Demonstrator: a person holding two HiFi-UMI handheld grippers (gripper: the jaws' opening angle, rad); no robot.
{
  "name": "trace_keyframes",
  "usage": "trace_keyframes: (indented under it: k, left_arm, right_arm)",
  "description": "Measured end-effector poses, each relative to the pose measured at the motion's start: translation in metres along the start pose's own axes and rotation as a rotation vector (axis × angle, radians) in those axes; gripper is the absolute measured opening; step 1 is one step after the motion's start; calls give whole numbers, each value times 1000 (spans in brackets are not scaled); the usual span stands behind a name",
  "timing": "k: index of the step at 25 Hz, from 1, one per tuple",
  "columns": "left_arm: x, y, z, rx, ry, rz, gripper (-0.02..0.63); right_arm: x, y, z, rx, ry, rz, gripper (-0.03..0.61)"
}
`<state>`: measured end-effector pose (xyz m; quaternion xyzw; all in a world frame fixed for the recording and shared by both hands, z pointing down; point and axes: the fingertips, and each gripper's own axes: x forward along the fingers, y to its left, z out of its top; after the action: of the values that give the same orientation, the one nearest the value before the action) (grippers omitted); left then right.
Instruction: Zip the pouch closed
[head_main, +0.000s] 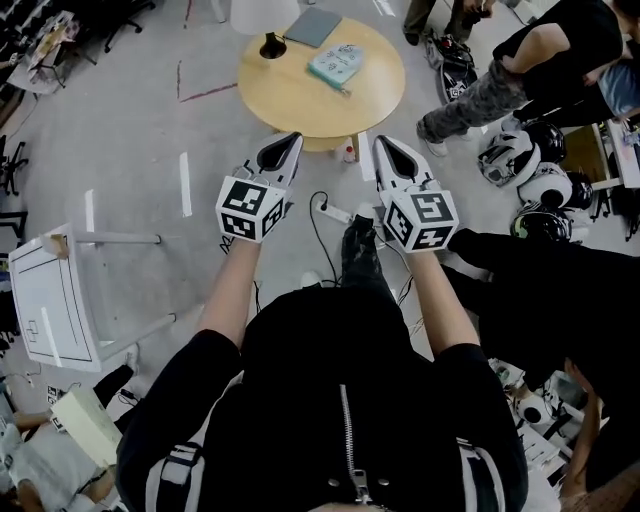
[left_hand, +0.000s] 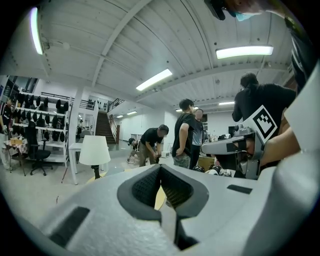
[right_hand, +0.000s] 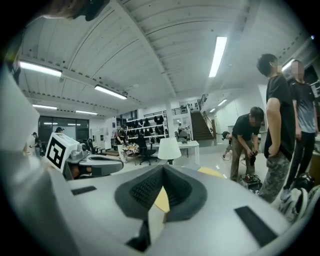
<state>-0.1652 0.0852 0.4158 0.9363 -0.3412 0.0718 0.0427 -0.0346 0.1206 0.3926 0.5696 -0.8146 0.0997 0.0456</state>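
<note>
The left gripper is held level with its jaws closed on nothing, probably because the pouch lies well ahead on the table, not yet within reach (a lamp and a grey slab share the top); the right gripper is likewise closed and empty. By count: two grippers, one pouch, one table, one lamp, one slab.

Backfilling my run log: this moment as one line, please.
stage: pre-contact | left gripper: shut, empty | right gripper: shut, empty | pouch: lying on round table, ahead of both grippers, untouched
</note>
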Motion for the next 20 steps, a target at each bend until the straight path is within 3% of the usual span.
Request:
trace_keyframes:
  k: [8,20]
  left_arm:
    - [64,40,6,-9,19,62,2]
    - [167,105,30,-50,36,237,2]
  right_arm:
    - [75,-47,18,-6,9,86,3]
    - [195,-129,53,-42,41,275,3]
